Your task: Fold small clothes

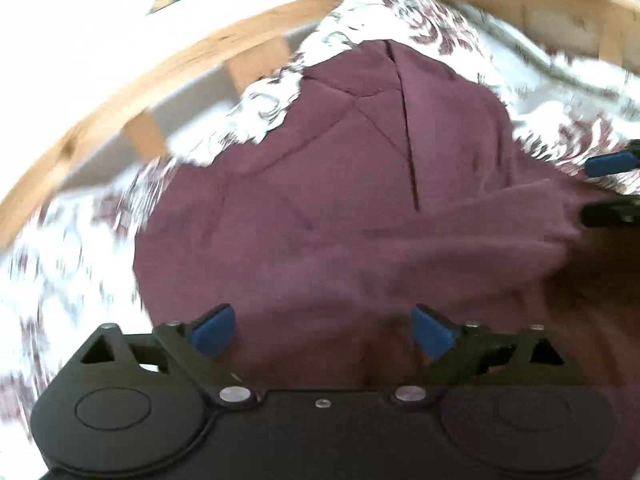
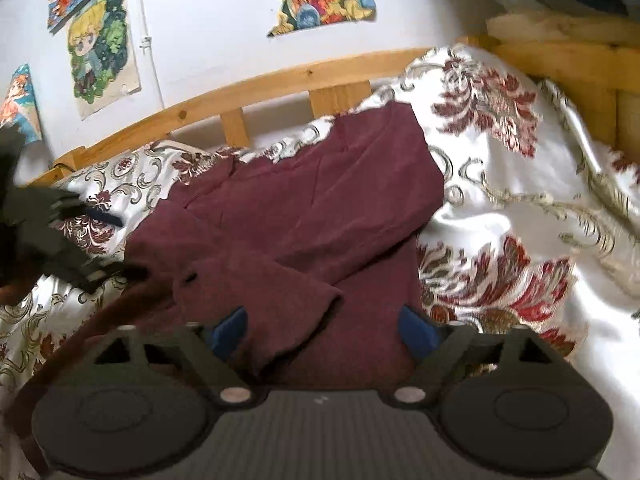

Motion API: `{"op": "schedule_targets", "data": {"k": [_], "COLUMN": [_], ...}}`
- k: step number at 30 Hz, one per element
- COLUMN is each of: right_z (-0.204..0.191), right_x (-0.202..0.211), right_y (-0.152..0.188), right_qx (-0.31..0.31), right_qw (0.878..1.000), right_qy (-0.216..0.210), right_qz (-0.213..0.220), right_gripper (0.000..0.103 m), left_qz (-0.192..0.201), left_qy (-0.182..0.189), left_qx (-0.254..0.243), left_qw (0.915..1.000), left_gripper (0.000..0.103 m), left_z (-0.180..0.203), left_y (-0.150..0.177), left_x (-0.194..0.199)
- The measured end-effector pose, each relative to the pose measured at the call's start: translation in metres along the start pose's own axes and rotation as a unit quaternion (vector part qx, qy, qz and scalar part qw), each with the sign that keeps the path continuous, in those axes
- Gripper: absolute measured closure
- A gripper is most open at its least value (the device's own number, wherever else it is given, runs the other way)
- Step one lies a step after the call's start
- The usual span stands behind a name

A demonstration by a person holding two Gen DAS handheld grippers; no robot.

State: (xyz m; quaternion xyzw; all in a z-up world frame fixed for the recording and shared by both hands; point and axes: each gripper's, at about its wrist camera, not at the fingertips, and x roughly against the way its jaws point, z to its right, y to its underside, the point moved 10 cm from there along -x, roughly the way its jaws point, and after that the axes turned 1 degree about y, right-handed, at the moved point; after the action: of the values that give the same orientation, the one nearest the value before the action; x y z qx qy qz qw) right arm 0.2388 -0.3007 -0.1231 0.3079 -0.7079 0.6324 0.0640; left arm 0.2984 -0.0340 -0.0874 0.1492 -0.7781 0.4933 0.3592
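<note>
- Here the maroon garment (image 2: 304, 208) lies spread on the floral bedspread (image 2: 512, 216), partly folded, one sleeve (image 2: 256, 292) laid across its body, seemingly to narrow it for the next fold.
- The right tongs (image 2: 324, 330) hang just above the garment's near edge, jaws wide apart with cloth below them but nothing pinched; a handy place for taking the hem next, I judge.
- The left tongs (image 1: 324, 330) likewise stand wide open and empty over the cloth; that view is blurred, so finer contact I cannot tell.
- The bed's wooden rail (image 2: 248, 88) borders the far side, with cartoon posters (image 2: 100, 48) on the wall behind.
</note>
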Motion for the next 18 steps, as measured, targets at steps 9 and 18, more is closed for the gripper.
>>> {"op": "schedule_targets", "data": {"k": [9, 18], "right_z": [-0.029, -0.046], "right_x": [0.020, 0.073], "right_y": [0.007, 0.038], "right_qx": [0.097, 0.190], "right_qw": [0.995, 0.978], "right_qy": [0.009, 0.030], "right_qz": [-0.025, -0.082], "right_gripper": [0.000, 0.000], "left_qz": [-0.009, -0.015], "left_qy": [0.017, 0.047], "left_qx": [0.072, 0.055], "left_qw": [0.9972, 0.9972], "left_gripper": [0.001, 0.001], "left_z": [0.031, 0.055], "left_y": [0.099, 0.141], "left_x": [0.076, 0.104]}}
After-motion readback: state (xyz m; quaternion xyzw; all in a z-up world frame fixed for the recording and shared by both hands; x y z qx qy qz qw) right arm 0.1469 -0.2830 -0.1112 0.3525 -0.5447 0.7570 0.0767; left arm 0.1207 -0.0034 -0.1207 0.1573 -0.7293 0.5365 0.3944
